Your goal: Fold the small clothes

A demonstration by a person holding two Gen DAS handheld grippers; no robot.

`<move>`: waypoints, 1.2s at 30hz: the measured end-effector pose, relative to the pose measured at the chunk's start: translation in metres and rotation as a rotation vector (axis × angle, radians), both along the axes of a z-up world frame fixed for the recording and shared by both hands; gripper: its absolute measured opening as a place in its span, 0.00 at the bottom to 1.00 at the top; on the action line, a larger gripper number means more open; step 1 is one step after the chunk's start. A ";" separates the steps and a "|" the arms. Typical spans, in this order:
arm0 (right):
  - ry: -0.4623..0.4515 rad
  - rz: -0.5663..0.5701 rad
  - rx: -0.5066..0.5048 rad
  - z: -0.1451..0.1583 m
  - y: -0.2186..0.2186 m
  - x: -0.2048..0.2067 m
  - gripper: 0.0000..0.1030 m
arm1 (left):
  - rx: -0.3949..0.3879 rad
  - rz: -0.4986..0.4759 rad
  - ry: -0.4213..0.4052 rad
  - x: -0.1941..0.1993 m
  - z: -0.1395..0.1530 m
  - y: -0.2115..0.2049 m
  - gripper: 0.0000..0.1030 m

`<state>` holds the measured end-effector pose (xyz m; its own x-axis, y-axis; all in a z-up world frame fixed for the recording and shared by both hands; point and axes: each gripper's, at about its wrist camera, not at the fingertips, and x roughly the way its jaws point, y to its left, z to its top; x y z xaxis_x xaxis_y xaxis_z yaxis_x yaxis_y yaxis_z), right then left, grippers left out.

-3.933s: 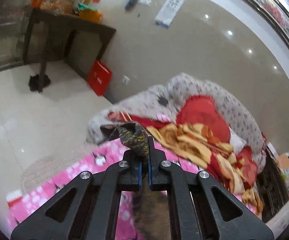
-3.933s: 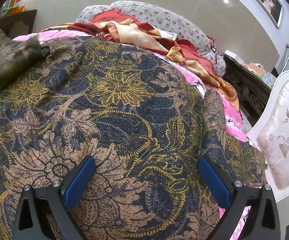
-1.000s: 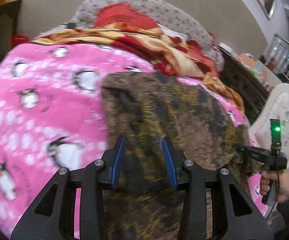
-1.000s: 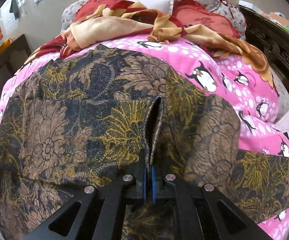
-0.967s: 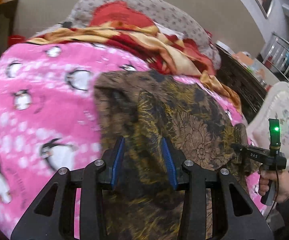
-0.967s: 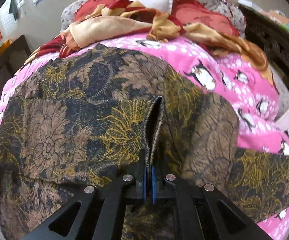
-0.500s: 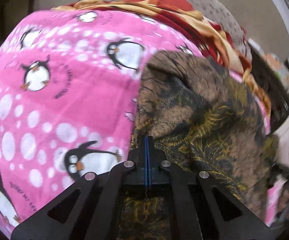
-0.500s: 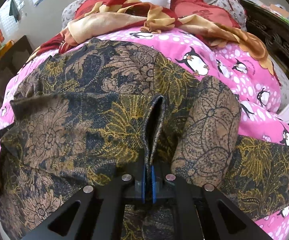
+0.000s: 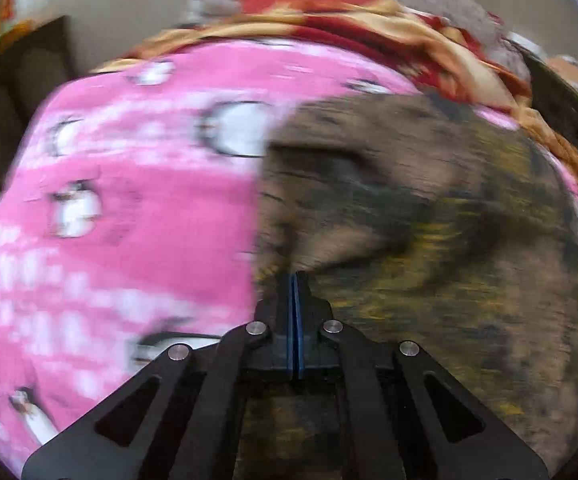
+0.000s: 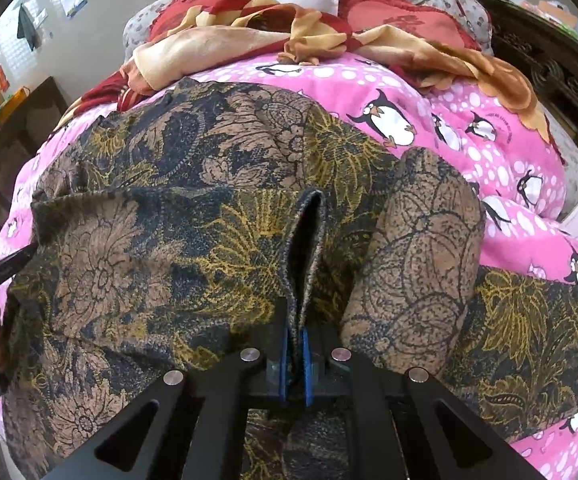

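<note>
Both jaws are clamped on the garment (image 10: 217, 240) spread over the pink blanket (image 10: 489, 152) mid-frame, right gripper (image 10: 295, 340) pinching a ridge, left gripper (image 9: 295, 280) nipping its edge so thinly it'll probably slip once you lift.

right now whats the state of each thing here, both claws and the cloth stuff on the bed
left claw: shut, its tips at the garment's left edge; too blurred to confirm a pinch
right claw: shut on an upright ridge of the garment
patterned garment: spread on the blanket, partly folded over itself
pink penguin blanket: laid flat under the garment
red and gold cloth: crumpled in a heap behind the garment
</note>
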<state>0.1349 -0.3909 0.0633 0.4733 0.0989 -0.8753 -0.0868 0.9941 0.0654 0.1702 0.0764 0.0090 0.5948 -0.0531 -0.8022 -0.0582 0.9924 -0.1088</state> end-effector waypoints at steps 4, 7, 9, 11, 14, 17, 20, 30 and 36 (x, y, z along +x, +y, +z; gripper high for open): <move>-0.005 -0.005 0.031 -0.002 -0.004 0.000 0.03 | 0.020 -0.021 -0.003 0.001 0.013 0.003 0.02; -0.005 -0.004 0.031 -0.002 -0.003 0.000 0.03 | 0.017 0.033 -0.093 -0.008 0.039 0.001 0.02; -0.005 -0.002 0.031 -0.002 -0.004 0.000 0.03 | -0.053 0.003 -0.135 -0.009 0.049 -0.009 0.02; -0.006 0.000 0.034 -0.003 -0.004 0.000 0.03 | -0.073 -0.071 -0.111 -0.001 0.045 -0.024 0.02; -0.004 0.000 0.038 -0.002 -0.005 -0.001 0.03 | -0.019 -0.080 0.009 0.029 0.012 -0.034 0.05; -0.008 0.002 0.033 0.001 -0.006 -0.003 0.03 | -0.090 -0.007 -0.003 0.041 0.005 -0.012 0.05; -0.035 -0.012 0.065 0.006 -0.014 -0.009 0.03 | -0.165 0.007 -0.011 0.035 0.012 -0.007 0.05; -0.035 -0.110 0.128 0.002 -0.058 -0.017 0.03 | -0.238 -0.049 -0.089 -0.031 0.025 -0.004 0.05; -0.009 -0.113 0.022 -0.001 -0.057 -0.006 0.03 | -0.274 -0.032 -0.044 -0.034 0.001 0.002 0.05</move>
